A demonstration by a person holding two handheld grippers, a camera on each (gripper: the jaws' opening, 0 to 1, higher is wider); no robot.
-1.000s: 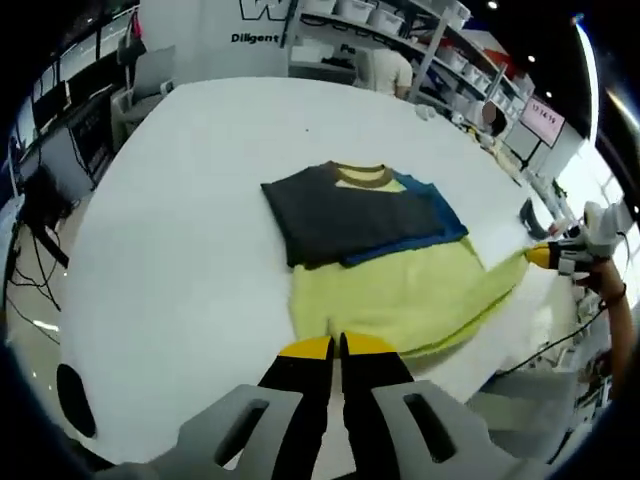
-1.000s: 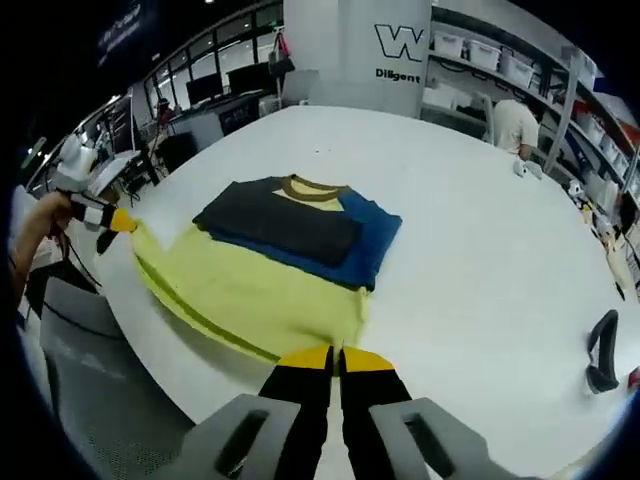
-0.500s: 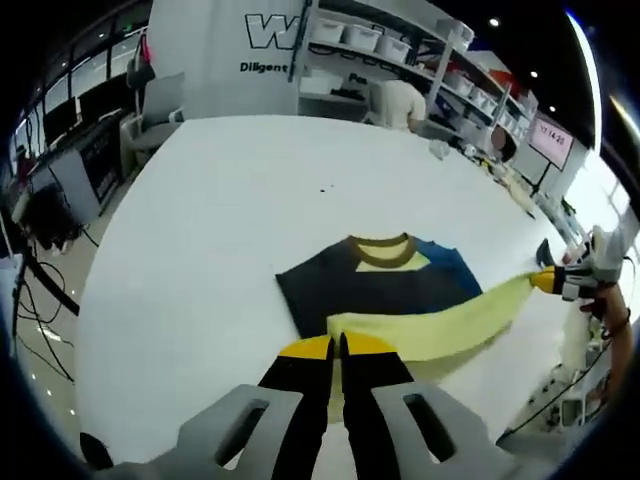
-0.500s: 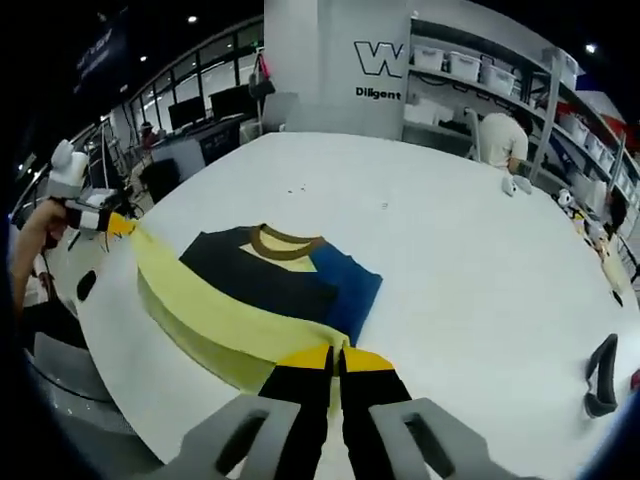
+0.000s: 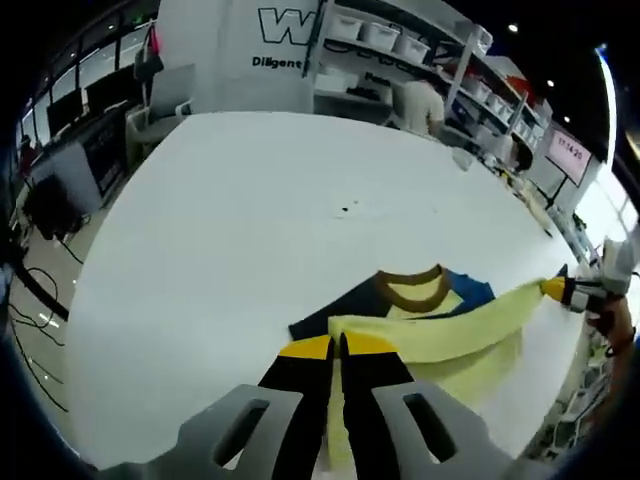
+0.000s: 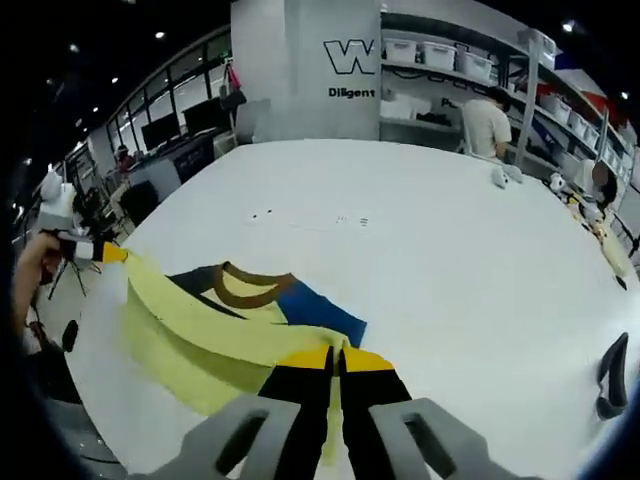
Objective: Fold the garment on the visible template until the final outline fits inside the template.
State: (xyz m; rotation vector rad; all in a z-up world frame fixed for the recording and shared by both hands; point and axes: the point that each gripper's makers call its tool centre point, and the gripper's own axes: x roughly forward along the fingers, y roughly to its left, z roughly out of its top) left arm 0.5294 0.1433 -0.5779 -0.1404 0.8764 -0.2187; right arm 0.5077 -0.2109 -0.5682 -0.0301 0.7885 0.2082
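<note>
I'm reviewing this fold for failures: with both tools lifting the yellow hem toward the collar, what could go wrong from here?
1. The hem sags between the left tool and right tool, so it may land creased.
2. The shirt lies near the table edge; a pull could drag it off.

Person (image 6: 489,118) by bin shelves (image 6: 450,60); black object (image 6: 610,375) on table.

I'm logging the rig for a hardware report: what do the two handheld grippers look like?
Both match: the left gripper and right gripper each have two slim black jaws with yellow tips rising from a pale grey moulded body with slotted openings.
</note>
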